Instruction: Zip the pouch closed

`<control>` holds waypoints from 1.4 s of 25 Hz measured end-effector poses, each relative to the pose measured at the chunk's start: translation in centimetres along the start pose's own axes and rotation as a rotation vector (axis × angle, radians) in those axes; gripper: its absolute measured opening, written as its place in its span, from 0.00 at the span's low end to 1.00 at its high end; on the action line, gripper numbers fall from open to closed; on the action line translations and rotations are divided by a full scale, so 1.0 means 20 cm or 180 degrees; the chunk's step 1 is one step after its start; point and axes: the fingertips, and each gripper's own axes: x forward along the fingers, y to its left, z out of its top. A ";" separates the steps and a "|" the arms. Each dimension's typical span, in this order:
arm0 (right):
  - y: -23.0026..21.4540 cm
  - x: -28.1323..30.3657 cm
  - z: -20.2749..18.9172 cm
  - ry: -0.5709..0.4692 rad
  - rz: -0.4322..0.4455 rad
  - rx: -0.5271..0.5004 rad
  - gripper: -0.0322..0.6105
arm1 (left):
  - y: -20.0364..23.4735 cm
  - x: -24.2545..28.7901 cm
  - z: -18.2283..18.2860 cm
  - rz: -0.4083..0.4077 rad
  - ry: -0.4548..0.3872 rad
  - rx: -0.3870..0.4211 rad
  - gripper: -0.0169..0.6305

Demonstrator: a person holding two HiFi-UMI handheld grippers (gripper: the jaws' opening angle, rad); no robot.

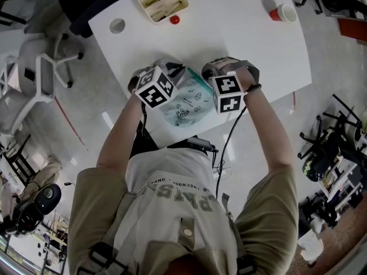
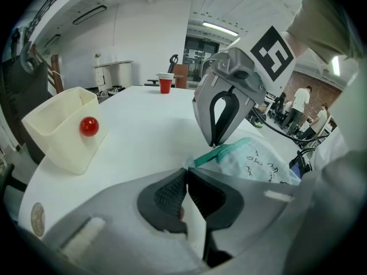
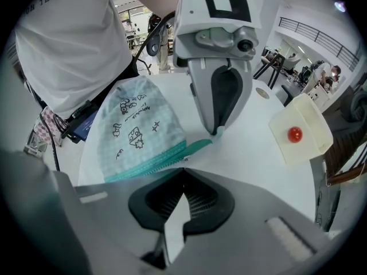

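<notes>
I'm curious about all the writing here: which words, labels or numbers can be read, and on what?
"THECHOSEN ONES": on the person's white shirt.
Large letters lower on the shirt: upside down in the head view, unclear.
On the pouch: tiny words among doodles, too small to read.
On the marker cubes: patterns only, no words.

Bright, even overhead light; fisheye-warped, dark-vignetted edges.

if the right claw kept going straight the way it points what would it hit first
The pouch: the right claw is shut with its tips on the teal zipper. Straight beyond that is probably the white table.
</notes>
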 end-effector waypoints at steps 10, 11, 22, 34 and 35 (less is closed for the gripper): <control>0.02 -0.02 0.01 -0.0005 -0.0011 0.0044 0.05 | -0.01 0.02 0.00 0.0022 -0.0005 -0.0042 0.06; 0.02 -0.02 0.00 -0.0004 -0.0001 0.0057 0.05 | -0.01 0.03 0.00 0.0021 -0.0006 -0.0043 0.06; 0.03 -0.02 -0.01 -0.0002 -0.0045 0.0095 0.05 | 0.00 0.03 0.00 0.0049 -0.0003 -0.0047 0.06; 0.06 -0.05 -0.01 -0.0013 -0.0076 0.0182 0.05 | -0.01 0.03 0.01 0.0051 -0.0041 -0.0057 0.06; 0.06 -0.05 -0.01 -0.0015 -0.0085 0.0196 0.05 | -0.01 0.03 0.02 0.0055 -0.0049 -0.0062 0.06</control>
